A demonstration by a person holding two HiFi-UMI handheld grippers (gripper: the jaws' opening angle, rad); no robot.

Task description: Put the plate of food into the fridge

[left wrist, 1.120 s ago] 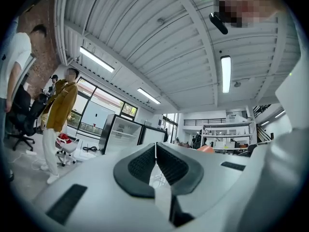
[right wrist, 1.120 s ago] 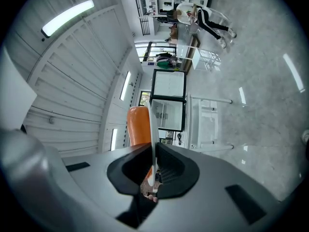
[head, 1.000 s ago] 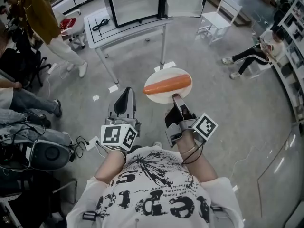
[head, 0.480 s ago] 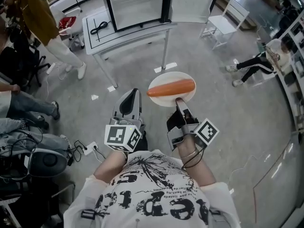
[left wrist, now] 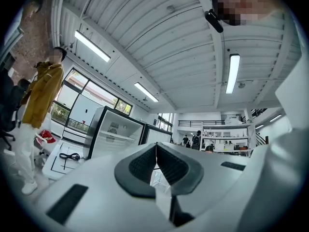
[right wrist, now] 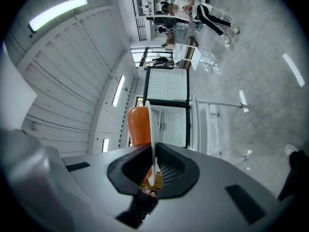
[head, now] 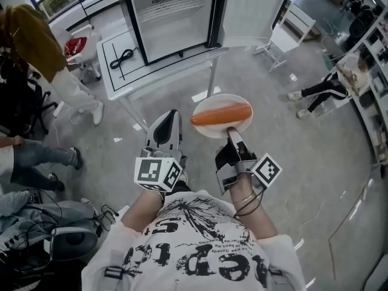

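Observation:
A white plate [head: 233, 124] with a long orange carrot [head: 220, 114] on it hangs level in the air, held by its near rim. My right gripper [head: 230, 129] is shut on that rim; in the right gripper view the plate [right wrist: 151, 129] shows edge-on between the pads with the carrot [right wrist: 139, 124] on its left side. The left gripper [head: 170, 115] sits to the left of the plate, shut and holding nothing; its pads meet in the left gripper view [left wrist: 156, 153]. The fridge [head: 171, 23] stands ahead on a white table [head: 115, 71], its door [head: 251, 16] swung open to the right.
A black cable [head: 123, 57] lies on the table left of the fridge. A white chair [head: 290, 32] stands right of the fridge door. A person in yellow [head: 30, 38] stands at far left, another sits at far right [head: 336, 77]. Equipment and cables [head: 66, 238] lie lower left.
The fridge and table have come nearer and lower in the head view as I move toward them. Both grippers and the plate keep their pose relative to me.

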